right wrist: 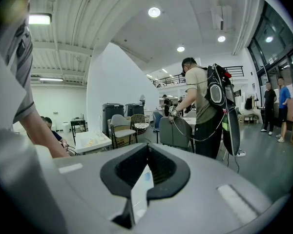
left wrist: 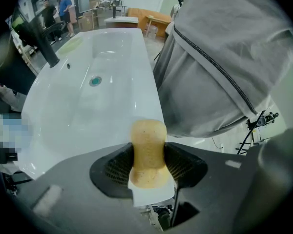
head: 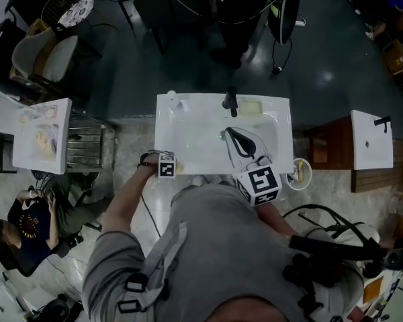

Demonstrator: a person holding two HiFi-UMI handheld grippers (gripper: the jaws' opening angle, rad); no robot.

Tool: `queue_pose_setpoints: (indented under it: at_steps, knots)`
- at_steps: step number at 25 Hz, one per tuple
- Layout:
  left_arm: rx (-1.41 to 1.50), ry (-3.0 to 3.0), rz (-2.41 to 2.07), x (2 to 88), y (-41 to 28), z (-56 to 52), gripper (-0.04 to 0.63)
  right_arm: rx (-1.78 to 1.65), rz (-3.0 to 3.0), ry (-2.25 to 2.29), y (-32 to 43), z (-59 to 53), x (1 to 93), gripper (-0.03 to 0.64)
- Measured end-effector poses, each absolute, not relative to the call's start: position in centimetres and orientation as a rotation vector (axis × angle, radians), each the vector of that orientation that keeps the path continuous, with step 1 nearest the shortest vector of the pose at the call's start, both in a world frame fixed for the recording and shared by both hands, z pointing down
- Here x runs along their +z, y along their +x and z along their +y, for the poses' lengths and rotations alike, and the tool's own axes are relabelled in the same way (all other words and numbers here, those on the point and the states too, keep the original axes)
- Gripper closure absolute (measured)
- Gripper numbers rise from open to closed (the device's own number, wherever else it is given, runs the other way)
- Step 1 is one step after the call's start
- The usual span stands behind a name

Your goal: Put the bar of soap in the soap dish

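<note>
Because my grey shirt (left wrist: 219,57) crowds the sink's (head: 181,123) front rim, the free room lies ahead, across the bare white basin toward the drain (left wrist: 95,81) and the black faucet (head: 230,101) at the back edge. My left gripper (left wrist: 147,155) hangs at the front left corner of the sink, pointing steeply down. Its fingers (left wrist: 185,162) stand about half spread and pinch the yellow bar of soap (left wrist: 147,138) at its waist, so that the bar bulges above and below the pads. The soap sits over the front rim, just beside my shirt. A pale greenish shape (head: 250,106) just right of the faucet may be the soap dish, though it is too small for me to be sure; it lies well apart from the soap. My right gripper (head: 232,135) hovers over the basin with its fingers pressed nearly together and nothing between them. The head view hides the soap under the left gripper's marker cube (head: 165,165); only the left gripper view shows the grip. The right gripper view looks out level into the room, at chairs (right wrist: 121,128) and a standing person with a backpack (right wrist: 205,106).
</note>
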State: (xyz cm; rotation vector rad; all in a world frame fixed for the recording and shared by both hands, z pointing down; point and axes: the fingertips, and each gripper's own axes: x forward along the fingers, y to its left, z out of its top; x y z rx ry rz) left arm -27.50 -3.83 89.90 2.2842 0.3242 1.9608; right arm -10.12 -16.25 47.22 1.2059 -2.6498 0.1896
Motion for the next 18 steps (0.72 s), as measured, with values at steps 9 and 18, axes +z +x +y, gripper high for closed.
queue_pose_setpoints:
  at_steps: [9, 18]
  knots:
    - [1.923, 2.250, 0.243, 89.6, -27.4, -3.8, 0.403, 0.196, -2.639, 1.236, -9.1, -16.3, 47.2, 0.615]
    - [1.893, 2.256, 0.133, 87.6, -27.5, -3.9, 0.403, 0.205, -2.637, 1.213, -9.3, -16.2, 47.7, 0.615]
